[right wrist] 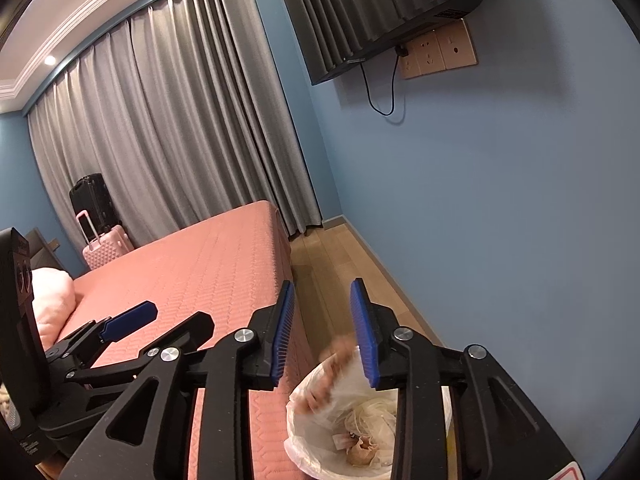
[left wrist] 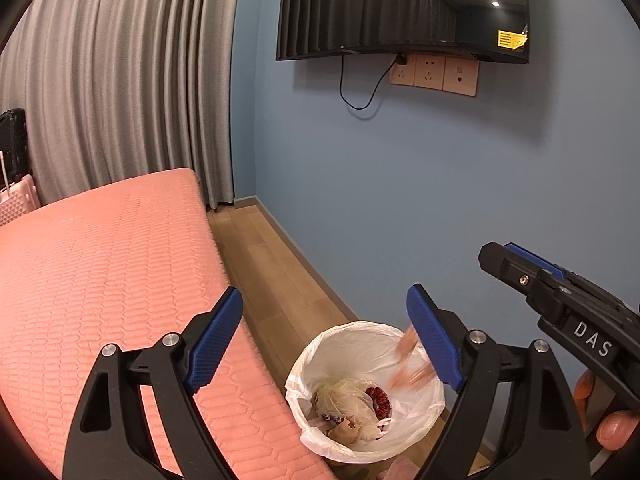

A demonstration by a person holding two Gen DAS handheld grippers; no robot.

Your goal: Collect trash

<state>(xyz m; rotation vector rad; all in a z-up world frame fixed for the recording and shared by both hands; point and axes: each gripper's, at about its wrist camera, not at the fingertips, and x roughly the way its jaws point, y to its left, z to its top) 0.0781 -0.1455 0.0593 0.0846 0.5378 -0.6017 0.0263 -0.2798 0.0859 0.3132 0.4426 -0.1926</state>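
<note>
A small bin lined with a white bag (left wrist: 304, 364) stands on the floor between the bed and the wall; it also shows in the right wrist view (right wrist: 304, 452). Crumpled paper and a red scrap (left wrist: 378, 398) lie inside. A blurred orange-pink piece of trash (left wrist: 412, 364) is in mid-air over the bin mouth, also blurred in the right wrist view (right wrist: 328, 376). My left gripper (left wrist: 326, 344) is open and empty above the bin. My right gripper (right wrist: 322, 336) is open and empty above the bin, and it shows in the left wrist view (left wrist: 520, 268).
A pink quilted bed (left wrist: 100, 272) lies left of the bin. A blue wall (left wrist: 400, 200) with a mounted TV (left wrist: 404, 8) and sockets is right. Grey curtains (right wrist: 168, 128) and suitcases (right wrist: 100, 224) stand behind the bed. A strip of wooden floor (left wrist: 272, 272) runs between.
</note>
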